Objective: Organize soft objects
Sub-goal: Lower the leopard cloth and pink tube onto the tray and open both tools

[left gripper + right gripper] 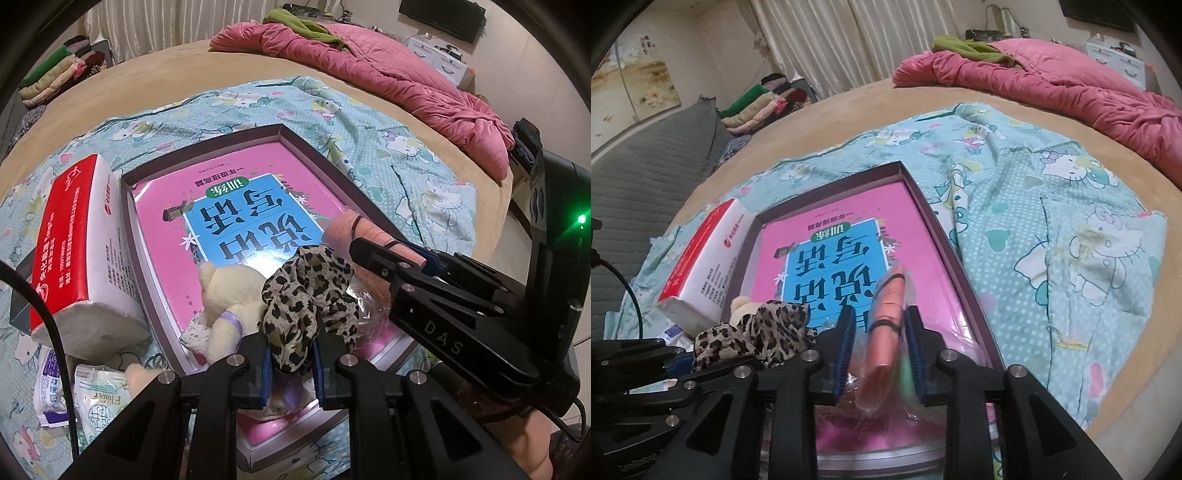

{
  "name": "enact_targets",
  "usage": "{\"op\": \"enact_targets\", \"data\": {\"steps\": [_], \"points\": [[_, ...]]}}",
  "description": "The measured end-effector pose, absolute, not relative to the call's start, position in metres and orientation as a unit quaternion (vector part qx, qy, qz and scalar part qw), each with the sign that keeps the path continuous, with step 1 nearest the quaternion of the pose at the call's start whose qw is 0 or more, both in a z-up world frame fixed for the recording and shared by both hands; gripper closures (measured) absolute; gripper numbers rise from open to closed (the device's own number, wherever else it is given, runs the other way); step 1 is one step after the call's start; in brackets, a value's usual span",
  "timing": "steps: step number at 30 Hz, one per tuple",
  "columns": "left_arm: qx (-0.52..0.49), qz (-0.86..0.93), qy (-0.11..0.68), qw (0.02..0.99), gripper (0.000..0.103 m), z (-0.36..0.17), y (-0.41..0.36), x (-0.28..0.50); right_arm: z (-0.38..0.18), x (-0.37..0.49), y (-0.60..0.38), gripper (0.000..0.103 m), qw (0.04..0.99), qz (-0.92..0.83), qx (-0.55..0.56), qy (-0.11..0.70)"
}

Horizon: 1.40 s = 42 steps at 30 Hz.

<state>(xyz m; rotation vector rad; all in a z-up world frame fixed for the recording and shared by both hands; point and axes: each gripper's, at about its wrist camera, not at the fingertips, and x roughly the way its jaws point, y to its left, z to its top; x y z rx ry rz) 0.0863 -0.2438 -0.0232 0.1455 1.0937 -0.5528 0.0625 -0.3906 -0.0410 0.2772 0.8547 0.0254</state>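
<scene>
Over pink box (pixel 923 221), peach roll (pixel 886 306) pointing away

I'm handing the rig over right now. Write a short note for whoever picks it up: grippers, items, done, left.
Left gripper: shut on the leopard-print cloth, held over the near end of the box.
Right gripper: jaws open, gaps on both sides of the rolled pink towel, which lies between them over the box's near right side.
In the box: a pink book lining the bottom and a cream plush toy.
Outside it, on the left: tissue pack, small packets.
Left to do: set down the leopard cloth, withdraw from the towel, probably deal with the outside items.
</scene>
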Motion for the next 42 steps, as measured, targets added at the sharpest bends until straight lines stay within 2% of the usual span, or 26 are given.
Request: {"op": "enact_targets", "data": {"steps": [9, 11, 19, 21, 26, 30, 33, 35, 39, 42], "points": [[0.064, -0.266, 0.51, 0.816, 0.085, -0.022, -0.245, 0.084, -0.036, 0.057, -0.395, 0.065, 0.906, 0.001, 0.134, 0.401], [0.062, -0.267, 0.51, 0.815, 0.084, -0.022, -0.244, 0.085, -0.033, 0.054, -0.398, 0.06, 0.909, -0.005, 0.137, 0.393], [0.064, -0.264, 0.508, 0.818, 0.073, -0.019, -0.245, 0.085, -0.022, 0.045, -0.408, 0.057, 0.918, -0.022, 0.145, 0.368], [0.066, -0.261, 0.507, 0.819, 0.071, -0.018, -0.245, 0.085, -0.022, 0.045, -0.409, 0.049, 0.918, -0.024, 0.145, 0.368], [0.071, -0.258, 0.504, 0.821, 0.067, -0.016, -0.245, 0.084, -0.019, 0.044, -0.409, 0.047, 0.921, -0.026, 0.141, 0.363], [0.072, -0.257, 0.498, 0.825, 0.059, -0.012, -0.243, 0.083, -0.019, 0.044, -0.409, 0.044, 0.921, -0.027, 0.141, 0.361], [0.067, -0.253, 0.493, 0.83, 0.058, -0.009, -0.24, 0.083, -0.019, 0.043, -0.409, 0.043, 0.922, -0.028, 0.142, 0.36], [0.065, -0.252, 0.491, 0.831, 0.057, -0.007, -0.239, 0.084, -0.019, 0.043, -0.409, 0.035, 0.922, -0.032, 0.14, 0.359], [0.061, -0.247, 0.487, 0.835, 0.046, -0.003, -0.236, 0.084, -0.017, 0.041, -0.41, 0.032, 0.923, -0.034, 0.139, 0.357], [0.061, -0.246, 0.488, 0.836, 0.045, -0.003, -0.235, 0.085, -0.017, 0.041, -0.409, 0.03, 0.923, -0.038, 0.135, 0.358]]}}
